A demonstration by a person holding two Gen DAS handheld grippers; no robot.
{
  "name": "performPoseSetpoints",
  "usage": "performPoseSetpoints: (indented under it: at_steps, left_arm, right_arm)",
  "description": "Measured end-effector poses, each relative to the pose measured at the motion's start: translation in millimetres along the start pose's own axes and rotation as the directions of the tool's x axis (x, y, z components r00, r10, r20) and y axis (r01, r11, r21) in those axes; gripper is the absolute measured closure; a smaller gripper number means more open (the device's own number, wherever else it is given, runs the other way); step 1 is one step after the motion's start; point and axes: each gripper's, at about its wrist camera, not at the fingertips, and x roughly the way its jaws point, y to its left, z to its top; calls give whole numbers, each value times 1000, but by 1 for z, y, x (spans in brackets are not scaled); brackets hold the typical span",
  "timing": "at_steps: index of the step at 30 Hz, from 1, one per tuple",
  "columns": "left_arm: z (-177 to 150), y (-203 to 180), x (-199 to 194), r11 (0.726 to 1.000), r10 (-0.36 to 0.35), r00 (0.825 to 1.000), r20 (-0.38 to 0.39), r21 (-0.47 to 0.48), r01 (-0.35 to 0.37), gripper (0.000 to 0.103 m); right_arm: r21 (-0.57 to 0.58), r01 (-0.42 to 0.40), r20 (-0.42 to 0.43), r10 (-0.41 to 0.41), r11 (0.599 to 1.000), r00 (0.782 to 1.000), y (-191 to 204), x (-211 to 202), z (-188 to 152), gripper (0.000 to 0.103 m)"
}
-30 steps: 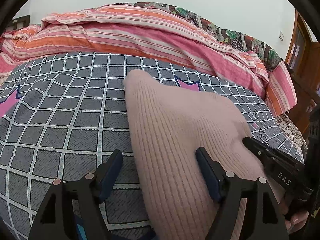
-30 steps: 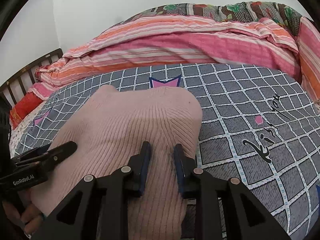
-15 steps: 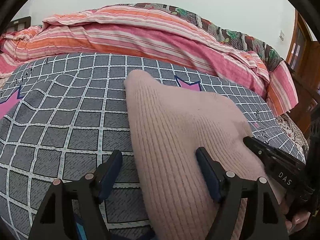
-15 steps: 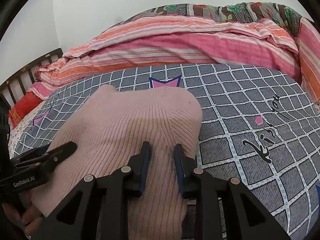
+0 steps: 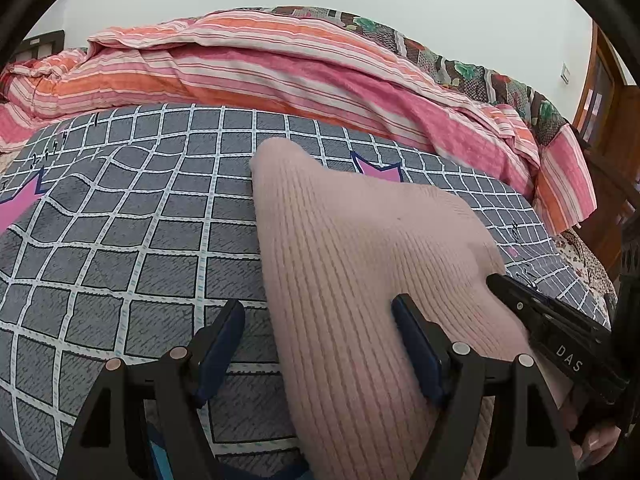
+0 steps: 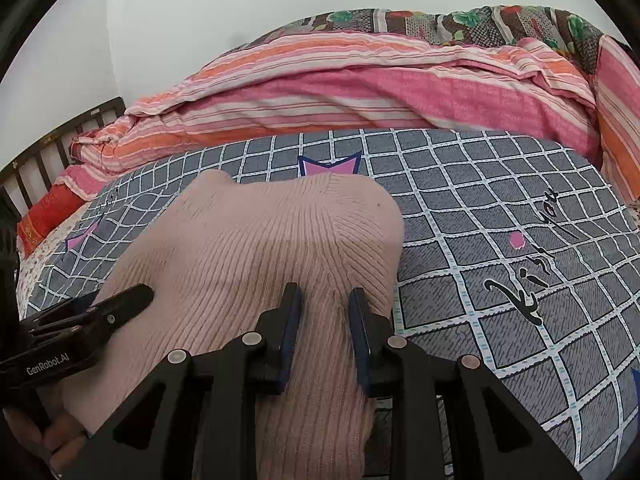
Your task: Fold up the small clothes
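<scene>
— Right gripper (image 6: 323, 320) pinches a ridge of the pink ribbed knit (image 6: 256, 264) lying on the checked bedsheet (image 6: 500, 200); left gripper (image 5: 318, 344) spread over its edge.
— Soft, light, floppy — probably best gripped at corners.

I cannot see the near end of the pink knit garment (image 5: 360, 280): it runs off the bottom edge in both wrist views. My left gripper (image 5: 318, 344) covers part of its near left edge, and what lies under that fabric on the checked bedsheet (image 5: 120, 240) is hidden. In the right wrist view, my right gripper (image 6: 322, 316) pinches a ridge of knit; the fabric between the pads is concealed. The hand (image 6: 44, 440) at the lower left is cut off by the frame. The script on the bedsheet near its right edge is distorted and only partly legible.
</scene>
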Motion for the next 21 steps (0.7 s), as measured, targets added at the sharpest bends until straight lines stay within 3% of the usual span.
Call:
performPoseSetpoints:
  at_steps: [21]
  left_arm:
    - [-3, 1, -1, 1000, -5, 1000, 5, -10, 5, 26]
  right_arm:
    - [-3, 1, 6, -1, 1000, 1000, 0, 0, 0, 79]
